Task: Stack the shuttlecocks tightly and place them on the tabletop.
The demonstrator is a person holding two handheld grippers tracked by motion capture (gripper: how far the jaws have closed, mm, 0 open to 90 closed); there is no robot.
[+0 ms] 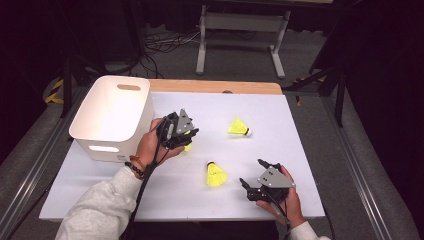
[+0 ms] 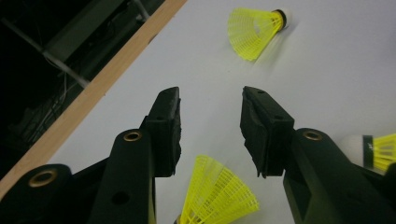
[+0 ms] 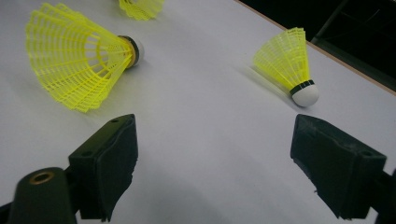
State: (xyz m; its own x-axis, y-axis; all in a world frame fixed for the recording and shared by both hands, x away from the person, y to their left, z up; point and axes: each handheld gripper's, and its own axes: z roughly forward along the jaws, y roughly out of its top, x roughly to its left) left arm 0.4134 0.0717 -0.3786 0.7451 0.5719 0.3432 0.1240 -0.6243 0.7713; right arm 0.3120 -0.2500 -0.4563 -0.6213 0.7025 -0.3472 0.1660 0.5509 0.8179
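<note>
The person's left forearm, in a light grey sleeve with a dark beaded bracelet at the wrist, reaches in from the lower left in the high view, and the left hand [image 1: 151, 145] grips the black two-jaw left gripper [image 1: 190, 136], which carries a grey three-cornered plate on top and points to the right. In the left gripper view its jaws stand parted, nothing pressed between the pads. The right hand [image 1: 287, 200] holds the matching black right gripper [image 1: 252, 175] low at the near edge, pointing left, its jaws spread wide apart
</note>
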